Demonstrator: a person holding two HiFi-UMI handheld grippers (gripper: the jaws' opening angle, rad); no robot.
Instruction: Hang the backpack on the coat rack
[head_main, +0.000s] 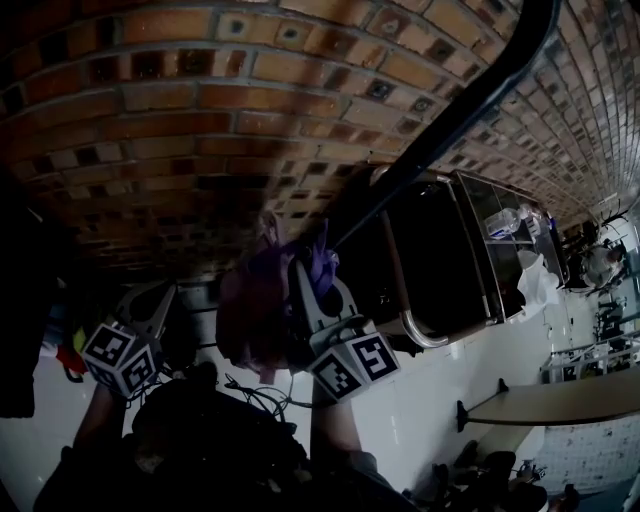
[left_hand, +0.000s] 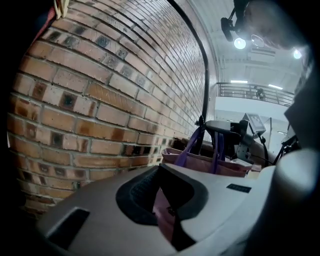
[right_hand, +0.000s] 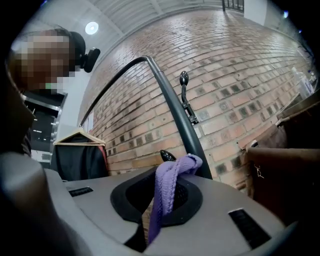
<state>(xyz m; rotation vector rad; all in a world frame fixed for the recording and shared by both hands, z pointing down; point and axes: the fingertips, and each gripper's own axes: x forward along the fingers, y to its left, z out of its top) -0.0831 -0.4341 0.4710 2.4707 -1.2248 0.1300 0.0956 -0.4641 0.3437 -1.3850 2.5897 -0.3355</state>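
Observation:
The backpack (head_main: 250, 310) is a pink bag with purple straps, and it hangs between my two grippers in front of the brick wall. My left gripper (head_main: 170, 300) is shut on its pink fabric (left_hand: 162, 212). In the left gripper view the rest of the bag (left_hand: 210, 162) shows beyond the jaws. My right gripper (head_main: 315, 265) is shut on a purple strap (right_hand: 170, 185), close beside the coat rack's black pole (right_hand: 170, 107). A hook knob (right_hand: 167, 155) of the rack sits just behind the strap, and another hook (right_hand: 184, 79) stands higher up. The pole (head_main: 470, 110) slants across the head view.
The brick wall (head_main: 200, 120) is close behind everything. A dark cabinet (head_main: 440, 260) stands to the right, with a table (head_main: 560, 405) nearer. A wooden hanger with a dark garment (right_hand: 80, 157) hangs at the left. Cables (head_main: 265, 395) lie below the bag.

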